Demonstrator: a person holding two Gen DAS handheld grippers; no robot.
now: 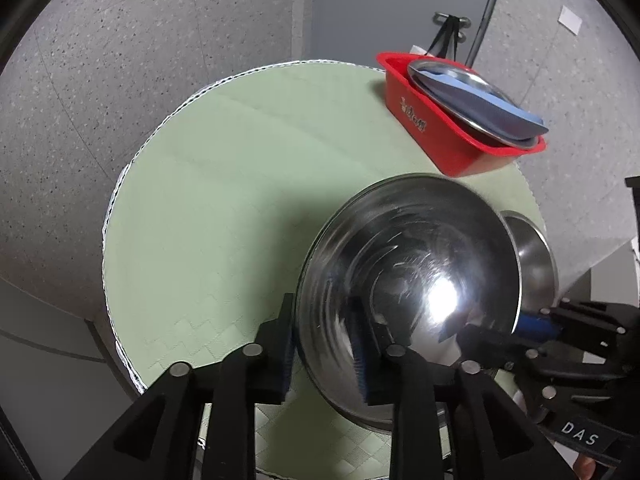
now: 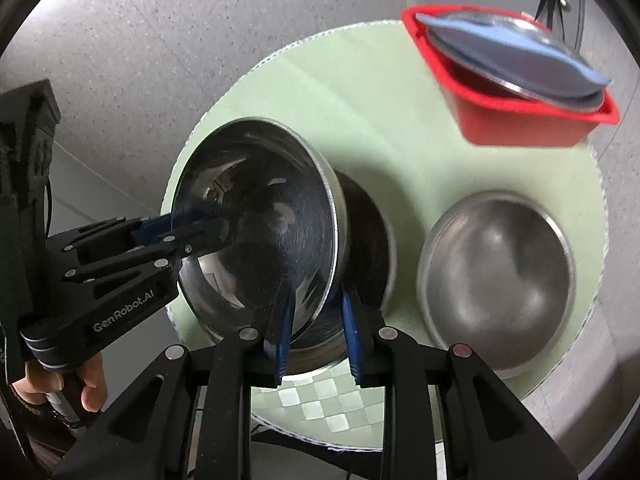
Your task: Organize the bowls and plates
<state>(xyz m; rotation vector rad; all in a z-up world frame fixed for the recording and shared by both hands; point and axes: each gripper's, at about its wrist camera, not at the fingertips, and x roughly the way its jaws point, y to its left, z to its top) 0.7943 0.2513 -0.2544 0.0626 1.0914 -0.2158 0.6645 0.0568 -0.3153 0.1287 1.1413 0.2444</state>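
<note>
A large steel bowl [image 1: 408, 280] [image 2: 256, 216] is held tilted above the round green table [image 1: 224, 184]. My left gripper [image 1: 326, 354] is shut on its rim, one finger inside, one outside. It also shows in the right wrist view [image 2: 192, 226]. My right gripper [image 2: 316, 340] is shut on the opposite rim, and shows in the left wrist view [image 1: 516, 326]. Under the tilted bowl lies another steel bowl [image 2: 372, 232]. A third steel bowl [image 2: 496, 280] [image 1: 534, 260] rests on the table to the right.
A red plastic bin [image 1: 440, 128] [image 2: 520, 120] stands at the table's far right edge, holding steel plates and a blue plate [image 1: 476, 98] [image 2: 512, 56] that stick out above its rim. Speckled floor surrounds the table.
</note>
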